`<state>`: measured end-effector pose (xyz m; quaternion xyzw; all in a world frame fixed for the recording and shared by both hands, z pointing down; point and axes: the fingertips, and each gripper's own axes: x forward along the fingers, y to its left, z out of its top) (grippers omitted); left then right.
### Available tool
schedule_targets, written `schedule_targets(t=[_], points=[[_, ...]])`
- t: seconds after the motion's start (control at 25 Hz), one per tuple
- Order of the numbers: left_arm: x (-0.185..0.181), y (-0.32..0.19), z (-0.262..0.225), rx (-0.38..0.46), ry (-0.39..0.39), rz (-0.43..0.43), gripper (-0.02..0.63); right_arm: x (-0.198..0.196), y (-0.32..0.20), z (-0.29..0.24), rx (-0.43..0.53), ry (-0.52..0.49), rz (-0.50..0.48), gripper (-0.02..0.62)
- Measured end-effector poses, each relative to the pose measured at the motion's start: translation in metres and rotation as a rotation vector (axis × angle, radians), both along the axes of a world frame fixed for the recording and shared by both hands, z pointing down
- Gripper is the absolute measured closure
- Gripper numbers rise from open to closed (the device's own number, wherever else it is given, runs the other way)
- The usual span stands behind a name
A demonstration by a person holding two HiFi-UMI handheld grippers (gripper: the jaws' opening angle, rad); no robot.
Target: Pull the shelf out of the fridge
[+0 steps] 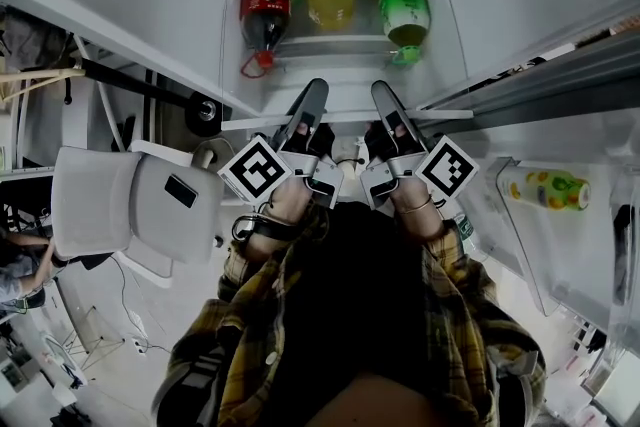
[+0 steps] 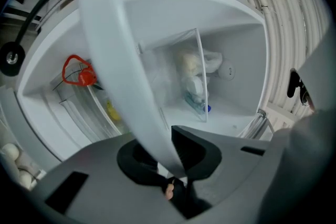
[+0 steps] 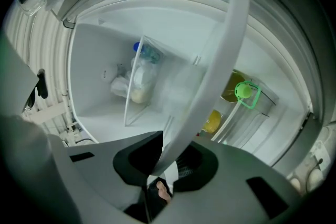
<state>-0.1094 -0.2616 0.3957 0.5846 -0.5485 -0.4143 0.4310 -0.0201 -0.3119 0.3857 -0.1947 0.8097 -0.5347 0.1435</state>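
Left gripper (image 1: 313, 95), right gripper (image 1: 385, 97) both clamp shelf (image 2: 110, 44) front rim

The shelf rim (image 2: 113, 44) runs off the top edge in both gripper views. Behind a clear panel (image 2: 173, 71) the bag (image 2: 191, 81) is blurred; its contents cannot be told. At the left gripper view's edge, pale round things (image 2: 11, 155) are cut off and unclear.
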Motion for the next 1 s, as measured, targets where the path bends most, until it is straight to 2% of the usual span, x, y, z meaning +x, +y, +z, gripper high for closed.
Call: schedule_targets(t=[1.0], points=[[0.0,-0.0016,-0.0048,0.022,0.033,-0.002,0.557,-0.0008,-0.0007,-0.001,-0.012,-0.002,-0.002,0.534]])
